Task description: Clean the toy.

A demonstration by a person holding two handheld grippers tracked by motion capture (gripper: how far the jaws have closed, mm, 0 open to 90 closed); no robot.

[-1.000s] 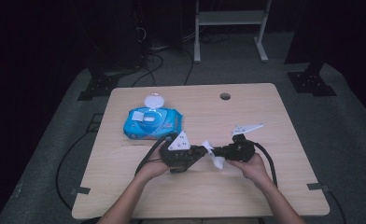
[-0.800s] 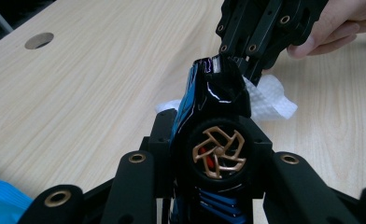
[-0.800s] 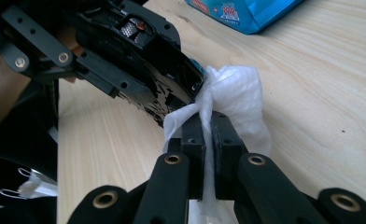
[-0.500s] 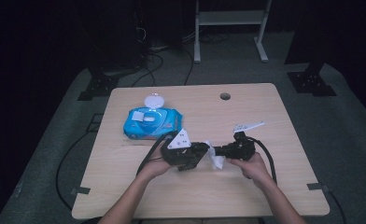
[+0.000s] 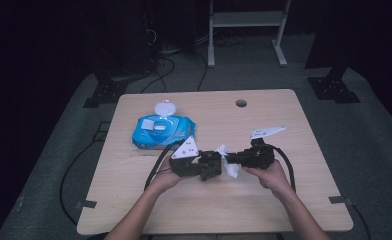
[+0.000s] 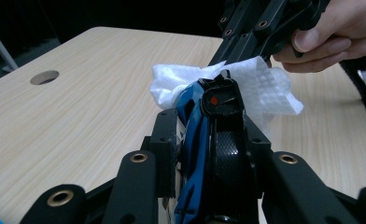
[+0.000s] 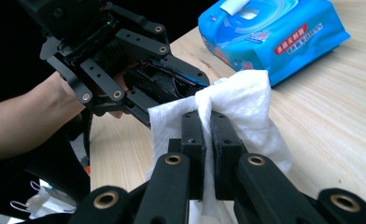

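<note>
Right gripper view: the right gripper (image 7: pixel 207 140) has its jaws closed tight on a white wipe (image 7: pixel 237 105), which is pressed against a black-and-blue object (image 6: pixel 214 135) clamped in the left gripper (image 6: pixel 209 140), jaws closed on it, above the table (image 5: pixel 294 200). That object bears a small red dot; no lettering is legible. Behind, a blue wipes pack (image 7: pixel 274 32) lies on the table, lid open, with a red label band whose characters are too small to read.
</note>
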